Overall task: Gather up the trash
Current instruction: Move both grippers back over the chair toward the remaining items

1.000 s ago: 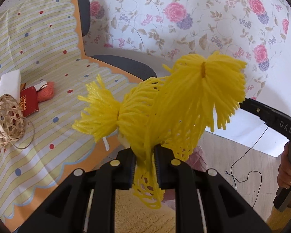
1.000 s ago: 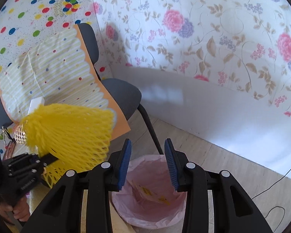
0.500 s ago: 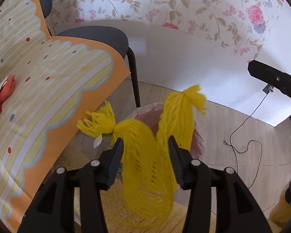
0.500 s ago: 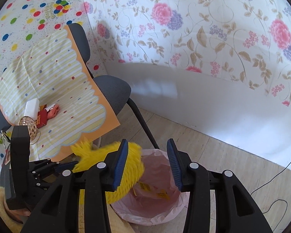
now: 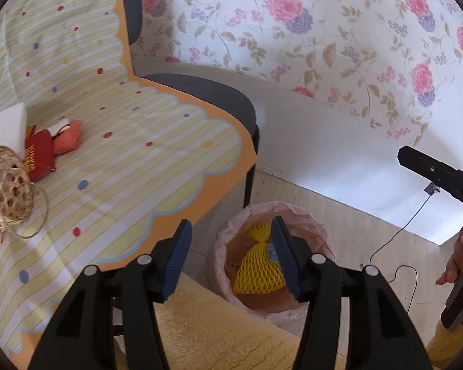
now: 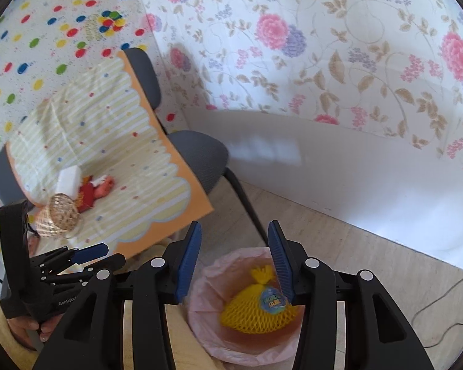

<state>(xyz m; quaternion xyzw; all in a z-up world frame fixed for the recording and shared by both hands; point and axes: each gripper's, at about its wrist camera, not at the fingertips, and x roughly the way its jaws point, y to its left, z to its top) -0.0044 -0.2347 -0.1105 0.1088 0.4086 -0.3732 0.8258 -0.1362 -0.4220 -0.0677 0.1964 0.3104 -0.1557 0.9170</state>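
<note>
Left wrist view: the yellow net (image 5: 259, 273) lies in the pink-lined bin (image 5: 319, 237) at lower centre, light, soft and springy, best pinched at its knotted top. Left gripper (image 5: 231, 259) has just opened, empty; right gripper (image 6: 235, 260), jaws parted, also empty, has been opening too.
</note>
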